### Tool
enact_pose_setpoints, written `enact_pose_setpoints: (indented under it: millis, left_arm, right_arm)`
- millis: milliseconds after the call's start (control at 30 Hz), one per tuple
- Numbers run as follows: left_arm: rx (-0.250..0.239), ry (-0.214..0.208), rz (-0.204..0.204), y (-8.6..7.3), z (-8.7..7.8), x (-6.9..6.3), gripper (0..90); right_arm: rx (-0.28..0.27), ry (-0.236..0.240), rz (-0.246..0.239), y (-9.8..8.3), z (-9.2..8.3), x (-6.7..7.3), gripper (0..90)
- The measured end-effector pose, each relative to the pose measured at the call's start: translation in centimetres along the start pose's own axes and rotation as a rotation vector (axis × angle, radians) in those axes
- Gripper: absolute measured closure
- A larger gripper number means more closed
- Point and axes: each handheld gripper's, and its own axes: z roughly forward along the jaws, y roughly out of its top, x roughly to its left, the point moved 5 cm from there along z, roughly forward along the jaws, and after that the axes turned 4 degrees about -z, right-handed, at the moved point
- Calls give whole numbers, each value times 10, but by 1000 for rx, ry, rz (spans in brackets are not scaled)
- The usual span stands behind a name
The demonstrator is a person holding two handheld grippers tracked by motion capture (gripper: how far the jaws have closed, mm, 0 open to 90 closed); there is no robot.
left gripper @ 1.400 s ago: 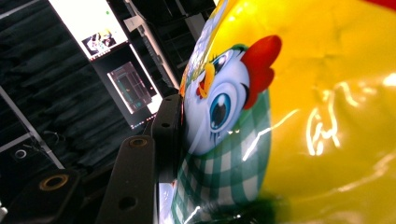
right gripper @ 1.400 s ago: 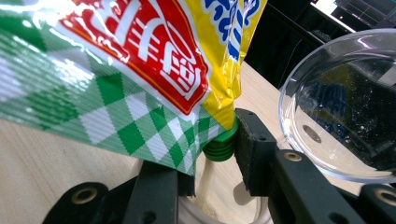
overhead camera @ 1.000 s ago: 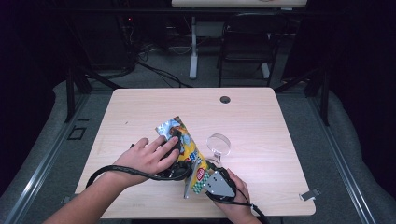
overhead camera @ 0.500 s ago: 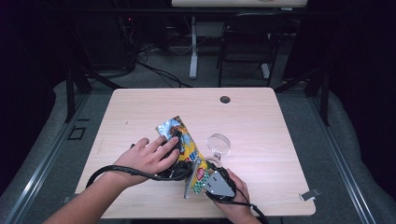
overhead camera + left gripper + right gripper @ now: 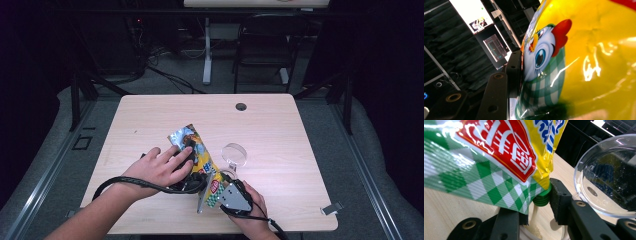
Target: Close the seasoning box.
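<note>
While the glossy, crinkled foil pouch [image 5: 200, 160] is clamped low in centre frame by left gripper [image 5: 192, 181] and right gripper [image 5: 226, 192], bare wood table [image 5: 280, 130] lies open above

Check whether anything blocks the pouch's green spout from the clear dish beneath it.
Nothing visible does: powder falls freely from the pouch's green spout into the clear dish below; the right gripper presses the spout from the side.
</note>
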Motion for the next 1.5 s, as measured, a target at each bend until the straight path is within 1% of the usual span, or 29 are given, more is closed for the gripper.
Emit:
enact_pose_setpoints:
  millis: [33, 133, 300, 467, 500, 533, 567, 967, 1133, 1267, 1500]
  left_arm:
    - [4, 2, 8, 1, 0, 1, 613]
    - [0, 4, 3, 1, -1, 1, 613]
    - [3, 4, 15, 2, -1, 2, 617]
    - [-1, 8, 12, 2, -1, 3, 618]
    - [-2, 12, 17, 3, -1, 4, 618]
    - [-2, -16, -20, 2, 0, 0, 620]
    - [1, 7, 10, 3, -1, 3, 623]
    - [-3, 8, 7, 3, -2, 2, 630]
    - [-4, 13, 13, 3, -2, 3, 631]
    - [0, 8, 10, 3, -2, 2, 631]
    - [0, 13, 23, 4, -3, 3, 635]
  right_arm:
    - [0, 0, 1, 0, 0, 0, 703]
    - [2, 0, 2, 0, 0, 0, 703]
    - [-2, -1, 2, 0, 0, 0, 703]
    - [-1, 0, 3, 0, 0, 0, 703]
    - [0, 1, 3, 0, 0, 0, 703]
    - [0, 0, 3, 0, 0, 0, 703]
    - [0, 1, 2, 0, 0, 0, 703]
    - [0, -1, 0, 0, 0, 0, 703]
    - [1, -1, 0, 0, 0, 0, 702]
    - [1, -2, 0, 0, 0, 0, 703]
    - [1, -2, 0, 0, 0, 0, 703]
